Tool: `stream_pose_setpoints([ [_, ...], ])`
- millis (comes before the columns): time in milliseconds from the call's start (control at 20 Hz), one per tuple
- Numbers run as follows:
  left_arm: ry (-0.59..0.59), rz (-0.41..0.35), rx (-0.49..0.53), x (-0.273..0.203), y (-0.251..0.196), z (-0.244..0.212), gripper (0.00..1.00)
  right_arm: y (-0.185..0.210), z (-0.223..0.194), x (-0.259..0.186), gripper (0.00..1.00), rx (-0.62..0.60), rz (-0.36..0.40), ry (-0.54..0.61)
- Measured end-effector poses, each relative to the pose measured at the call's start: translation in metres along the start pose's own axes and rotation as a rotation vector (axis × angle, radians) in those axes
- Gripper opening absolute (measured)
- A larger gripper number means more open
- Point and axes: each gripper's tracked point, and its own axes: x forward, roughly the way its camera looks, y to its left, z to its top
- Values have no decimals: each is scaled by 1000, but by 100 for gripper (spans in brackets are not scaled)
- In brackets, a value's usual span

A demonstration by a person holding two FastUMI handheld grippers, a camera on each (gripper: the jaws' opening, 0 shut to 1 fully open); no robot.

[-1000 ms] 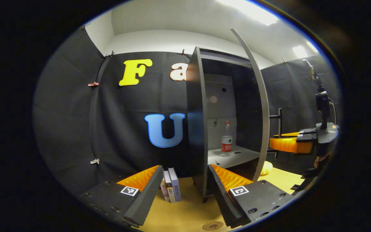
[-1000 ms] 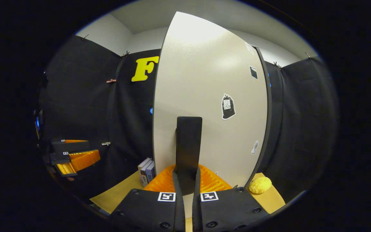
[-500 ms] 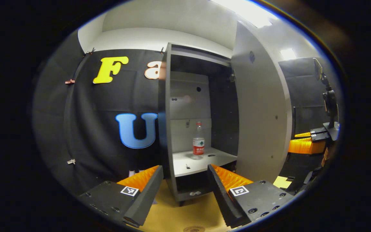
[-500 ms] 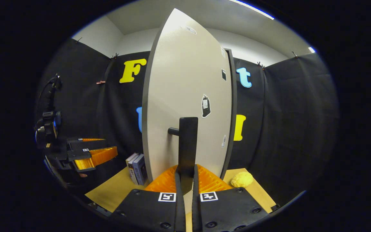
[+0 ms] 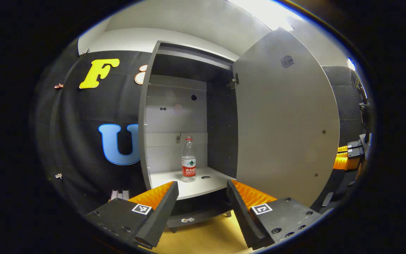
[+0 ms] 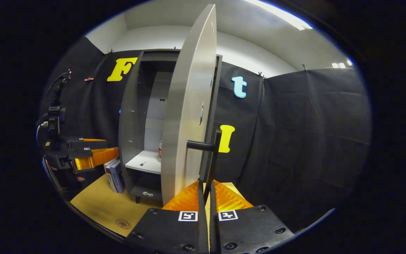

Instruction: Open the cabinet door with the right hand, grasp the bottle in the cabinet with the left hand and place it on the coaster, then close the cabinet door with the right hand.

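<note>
Cabinet door (image 5: 287,123) swung wide open. Right hand-held gripper (image 6: 206,192) clamped on the door's handle (image 6: 214,155). Bottle (image 5: 188,159) upright on the cabinet shelf (image 5: 189,183). Left hand-held gripper (image 5: 202,197) spread apart, in front of the shelf. Coaster (image 6: 122,223) flat on the table (image 6: 97,206), before the cabinet.

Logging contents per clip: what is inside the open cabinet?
One bottle stands upright on the cabinet's white shelf. The compartment below the shelf is dark, so anything there is hidden.

Right tool (image 6: 207,190) clamped on door handle (image 6: 213,158), cabinet door (image 6: 185,106) wide open, coaster (image 6: 122,223) on tabletop.
</note>
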Motion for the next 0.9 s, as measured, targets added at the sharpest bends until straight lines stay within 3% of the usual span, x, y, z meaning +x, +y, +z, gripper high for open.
stream_pose_setpoints([
  [100,1,-5,2,11,-6,0,87,-13,0,-3,5,61,25,8],
  [350,0,20,8,41,-9,0,84,-37,-10,-1,6,71,89,4],
  [750,-95,91,21,98,6,13,86,-87,-21,9,5,185,113,4],
  [900,-118,123,32,116,15,20,84,-91,-20,6,6,151,119,-5],
])
